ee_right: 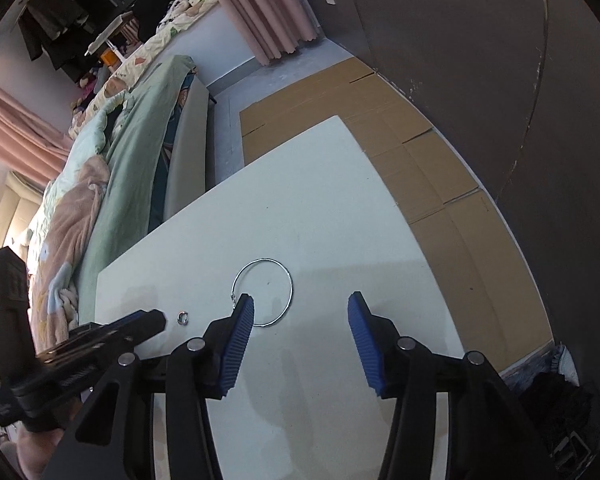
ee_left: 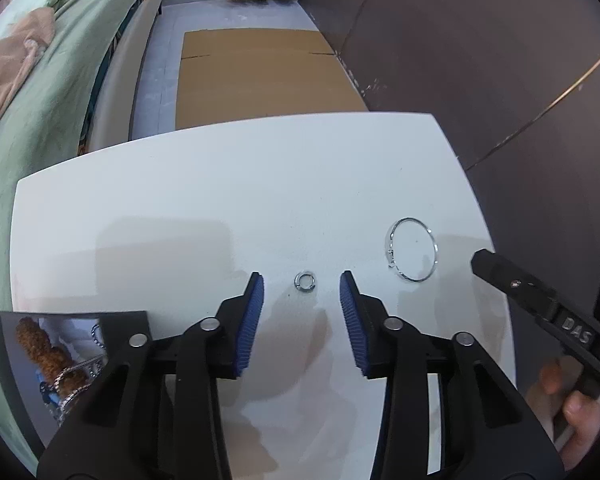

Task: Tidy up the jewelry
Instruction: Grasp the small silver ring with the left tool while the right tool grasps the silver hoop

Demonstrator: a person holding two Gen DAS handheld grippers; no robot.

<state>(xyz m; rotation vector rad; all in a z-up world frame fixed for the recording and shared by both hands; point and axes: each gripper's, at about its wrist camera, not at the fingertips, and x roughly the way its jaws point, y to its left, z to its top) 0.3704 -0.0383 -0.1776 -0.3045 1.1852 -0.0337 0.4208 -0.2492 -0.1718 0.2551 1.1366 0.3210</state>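
A small silver ring [ee_left: 305, 281] lies on the white table [ee_left: 220, 184], just ahead of and between the open blue pads of my left gripper [ee_left: 302, 286]. It also shows in the right wrist view [ee_right: 183, 317]. A large thin silver bangle [ee_left: 412, 249] lies to its right. In the right wrist view the bangle [ee_right: 263, 292] lies just ahead of my open right gripper [ee_right: 300, 308], whose left pad [ee_right: 242, 312] overlaps the bangle's near-left edge. Both grippers are empty.
A dark jewelry box [ee_left: 60, 364] with chains and a brown fuzzy piece sits at the table's near left. A bed with green bedding [ee_left: 40, 100] runs along the left. Flat cardboard [ee_left: 260, 72] lies on the floor beyond. A dark wall [ee_left: 480, 60] stands right.
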